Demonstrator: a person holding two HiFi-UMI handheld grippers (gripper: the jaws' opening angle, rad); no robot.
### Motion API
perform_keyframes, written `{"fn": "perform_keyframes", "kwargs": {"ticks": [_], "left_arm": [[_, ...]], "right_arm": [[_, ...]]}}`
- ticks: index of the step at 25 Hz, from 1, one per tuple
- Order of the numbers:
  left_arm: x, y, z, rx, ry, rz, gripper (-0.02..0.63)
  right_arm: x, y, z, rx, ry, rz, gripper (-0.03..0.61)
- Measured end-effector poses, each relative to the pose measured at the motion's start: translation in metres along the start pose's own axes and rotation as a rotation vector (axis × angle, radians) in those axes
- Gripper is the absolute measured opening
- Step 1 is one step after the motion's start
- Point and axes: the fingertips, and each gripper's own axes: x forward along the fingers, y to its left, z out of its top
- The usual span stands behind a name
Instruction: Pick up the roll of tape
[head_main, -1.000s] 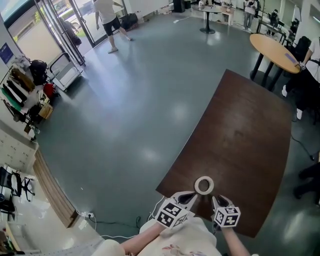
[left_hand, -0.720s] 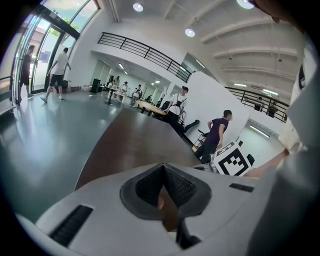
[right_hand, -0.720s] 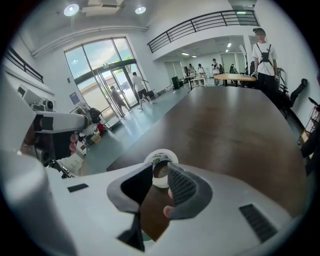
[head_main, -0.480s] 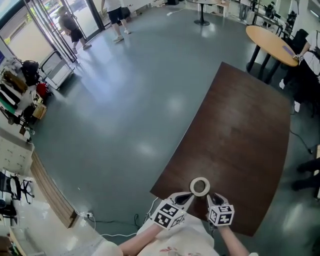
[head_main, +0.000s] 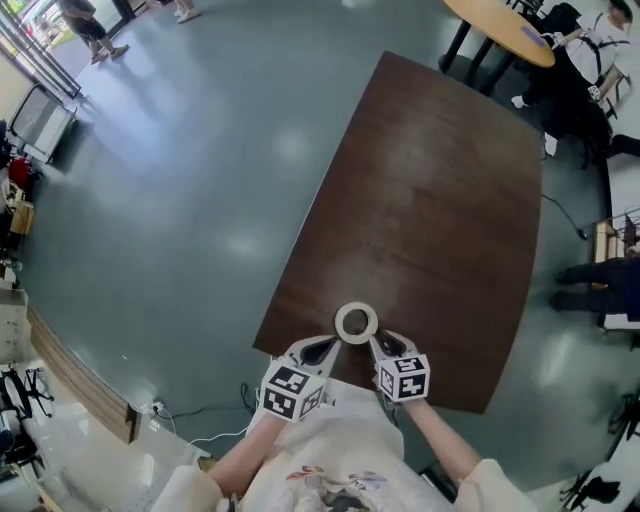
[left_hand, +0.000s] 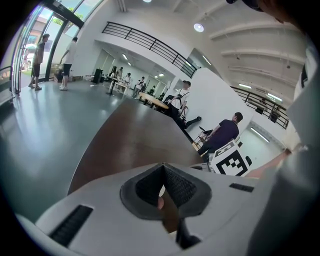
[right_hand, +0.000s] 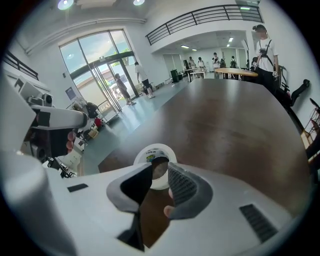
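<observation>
Two jaws of the right gripper (right_hand: 160, 169) stand slightly apart, lined up on the near wall of the roll of tape (right_hand: 154, 150), probably to pinch its rim; the left gripper (left_hand: 162, 169) is pressed closed, empty. The roll lies flat on the table (head_main: 430, 200), at lower centre of the head view, with its hole up and its axis vertical.

The roll of tape (head_main: 355, 322) is white, the table (head_main: 440, 200) dark brown woodgrain, the floor (head_main: 200, 180) glossy grey-green.
</observation>
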Motion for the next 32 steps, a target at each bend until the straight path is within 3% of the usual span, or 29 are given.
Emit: {"fn": "perform_keyframes", "kwargs": {"ticks": [16,32], "left_arm": [[0.014,0.012,-0.001,-0.022,0.038,-0.023,0.006],[0.022,0.017,-0.006,-0.047,0.062,-0.023,0.006]], "right_arm": [[0.037,-0.011,-0.008,-0.002,0.074,-0.053,0.117],[0.040,-0.014,0.001,-0.046,0.034,-0.147,0.115]]}}
